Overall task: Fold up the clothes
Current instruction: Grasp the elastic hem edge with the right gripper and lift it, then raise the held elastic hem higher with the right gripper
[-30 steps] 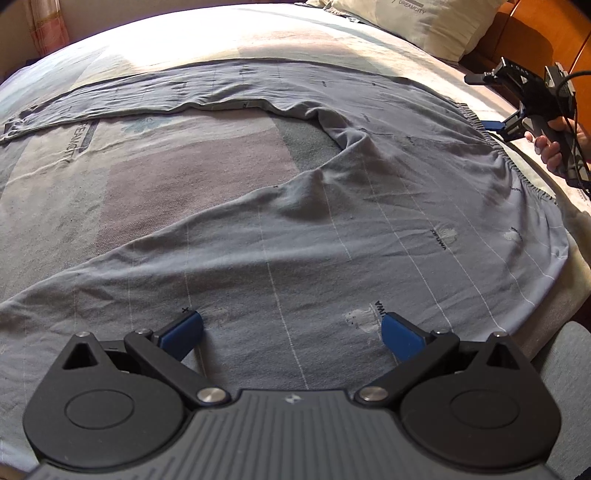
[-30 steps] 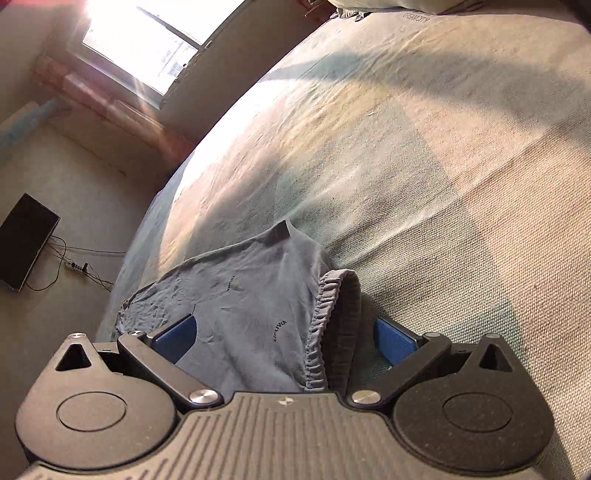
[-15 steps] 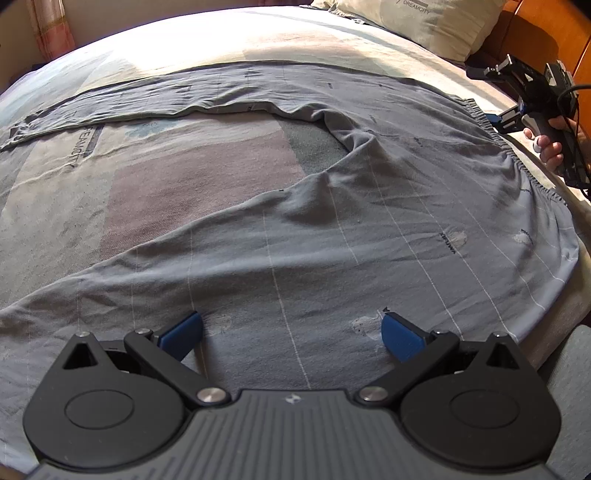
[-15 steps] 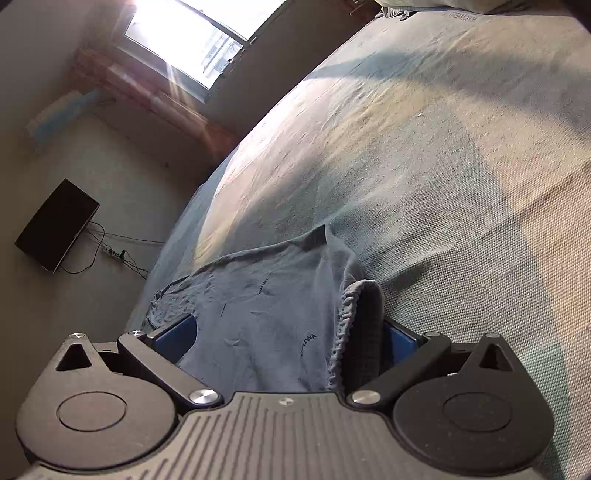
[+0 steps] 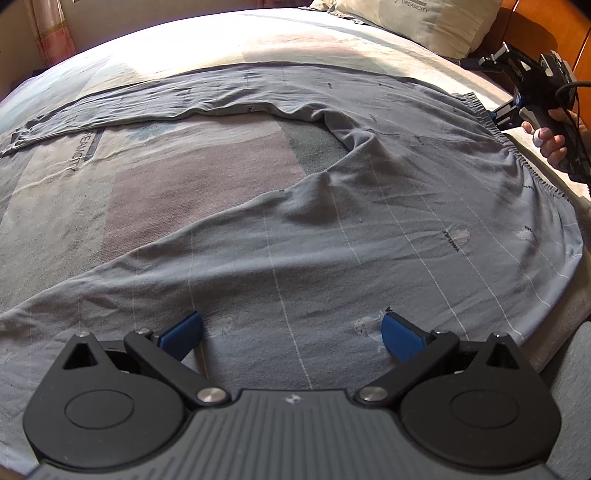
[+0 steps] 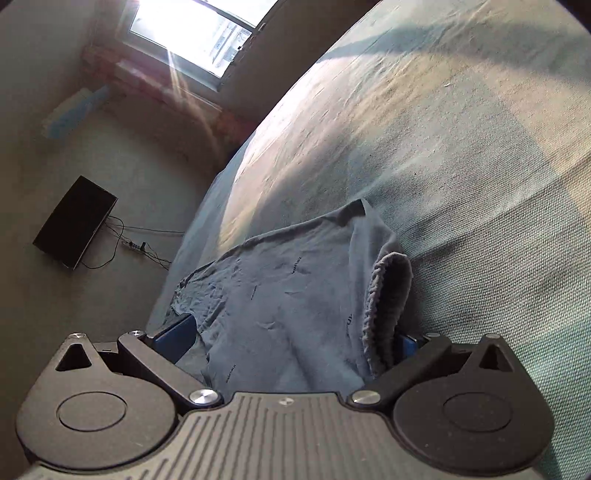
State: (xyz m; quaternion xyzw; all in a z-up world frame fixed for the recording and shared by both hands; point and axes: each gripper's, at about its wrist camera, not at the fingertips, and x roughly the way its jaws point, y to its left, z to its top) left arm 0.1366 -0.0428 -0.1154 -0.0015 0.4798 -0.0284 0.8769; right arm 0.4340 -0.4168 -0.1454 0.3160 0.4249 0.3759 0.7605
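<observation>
Grey trousers (image 5: 332,236) with thin white lines lie spread on the bed, both legs running to the left. My left gripper (image 5: 291,328) hovers open just over the near leg, nothing between its blue fingers. In the right wrist view my right gripper (image 6: 291,332) is open at the top of the trousers (image 6: 280,295). The gathered waistband (image 6: 388,295) stands up between the jaws and hides most of the right finger. The left wrist view shows the right gripper (image 5: 498,114) in a hand (image 5: 550,144) at the waistband (image 5: 517,155).
A patterned bed cover (image 5: 166,177) lies under the trousers. A pillow (image 5: 413,18) and a wooden headboard (image 5: 535,22) are at the far right. Beyond the bed edge are the floor, a black flat device (image 6: 74,221) with cables, and a bright window (image 6: 207,33).
The right gripper has pushed further under the waistband, which now rises higher and covers its right finger. The left gripper has barely moved and stays open.
</observation>
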